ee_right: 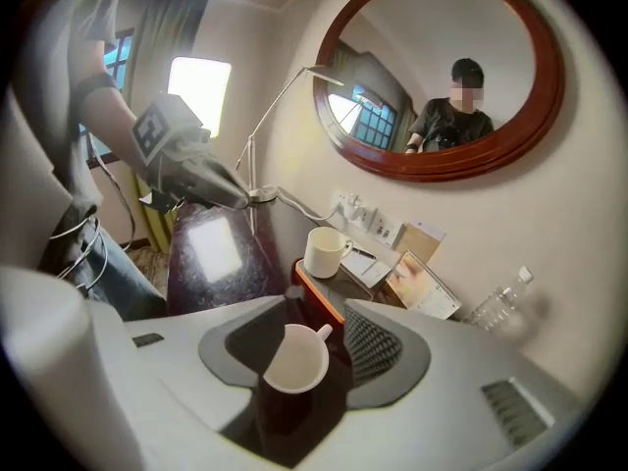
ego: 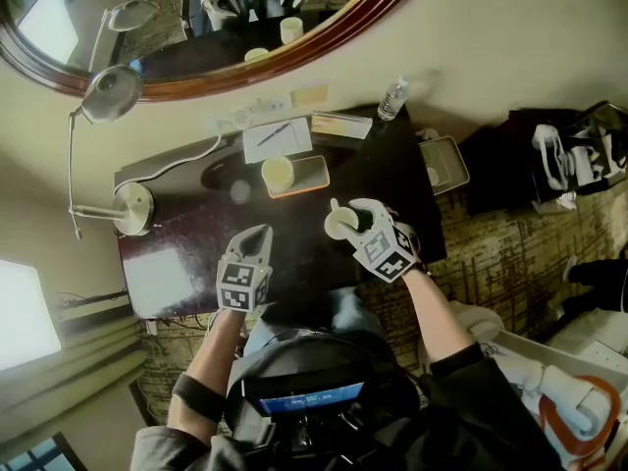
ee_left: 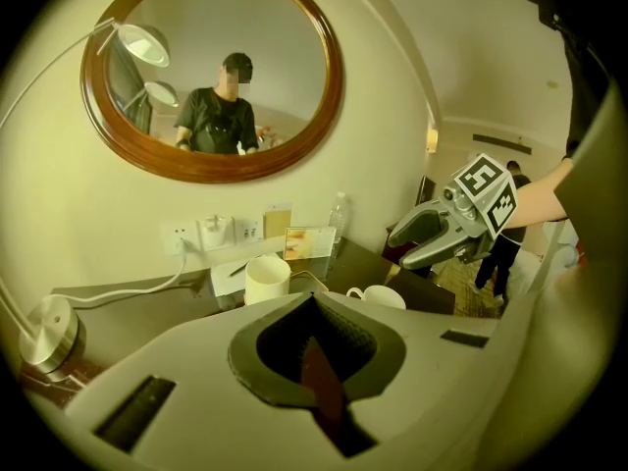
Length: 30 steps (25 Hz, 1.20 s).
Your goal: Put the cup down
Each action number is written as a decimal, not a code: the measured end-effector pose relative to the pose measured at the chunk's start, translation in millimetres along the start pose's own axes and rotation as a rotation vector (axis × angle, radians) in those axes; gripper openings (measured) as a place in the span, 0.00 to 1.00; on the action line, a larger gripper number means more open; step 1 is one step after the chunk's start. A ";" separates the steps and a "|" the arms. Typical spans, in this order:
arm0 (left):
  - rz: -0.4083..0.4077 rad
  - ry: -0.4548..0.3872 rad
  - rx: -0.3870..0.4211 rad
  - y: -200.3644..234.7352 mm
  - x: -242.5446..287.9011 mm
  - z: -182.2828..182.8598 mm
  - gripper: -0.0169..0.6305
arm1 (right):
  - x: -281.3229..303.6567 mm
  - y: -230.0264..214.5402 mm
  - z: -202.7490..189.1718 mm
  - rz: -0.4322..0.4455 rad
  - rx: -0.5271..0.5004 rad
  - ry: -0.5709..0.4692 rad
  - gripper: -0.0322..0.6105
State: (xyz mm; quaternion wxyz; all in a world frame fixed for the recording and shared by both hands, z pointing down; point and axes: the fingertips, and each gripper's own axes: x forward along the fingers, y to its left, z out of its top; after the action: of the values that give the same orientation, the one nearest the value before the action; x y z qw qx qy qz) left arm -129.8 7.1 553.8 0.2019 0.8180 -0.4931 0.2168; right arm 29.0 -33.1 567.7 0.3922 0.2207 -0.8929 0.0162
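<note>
The cup (ee_right: 294,359) is seen upright on the dark tabletop (ego: 186,273), mouth up and nothing inside it, with its handle turned towards the tray (ego: 316,179). It is framed from above by the right tongs (ee_right: 316,307), whose jaws are set partly apart on either side of it. No pad is pressed against the cup, and in the left gripper view these tongs are shown clear above its rim (so the cup is released, not carried).

To the left of the cup, the left tongs (ego: 259,235) are held over the tabletop. They are clenched tip to tip, with nothing caught between them.

Just behind the cup the orange-rimmed tray is laid, and a mug (ego: 278,173) is stood on it. Farther behind the cup, along the wall, a notepad (ego: 278,145) with a pen (ego: 275,132) across it, a card (ego: 341,124) and a bottle (ego: 392,98) are lined up. Far to the left of the cup, a lamp (ego: 130,207) is set at the tabletop's corner. Well behind the cup and above it, a round wood-framed mirror (ego: 196,27) is hung on the wall.
</note>
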 end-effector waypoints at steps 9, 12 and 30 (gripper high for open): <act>0.042 -0.040 -0.019 12.2 -11.5 -0.3 0.03 | -33.4 -38.3 7.3 -0.160 0.352 -0.188 0.07; 0.059 -0.056 -0.015 15.5 -14.7 2.1 0.03 | -37.9 -43.2 4.6 -0.161 0.458 -0.233 0.07; 0.050 -0.084 -0.054 12.6 -10.1 4.5 0.03 | -33.2 -40.8 -17.3 -0.129 0.561 -0.217 0.07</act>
State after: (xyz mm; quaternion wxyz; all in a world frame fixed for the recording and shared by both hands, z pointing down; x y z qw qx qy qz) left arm -144.6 6.5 546.0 0.1977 0.8080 -0.5271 0.1738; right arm 77.3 -53.8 550.3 0.2188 0.3772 -0.8743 0.2134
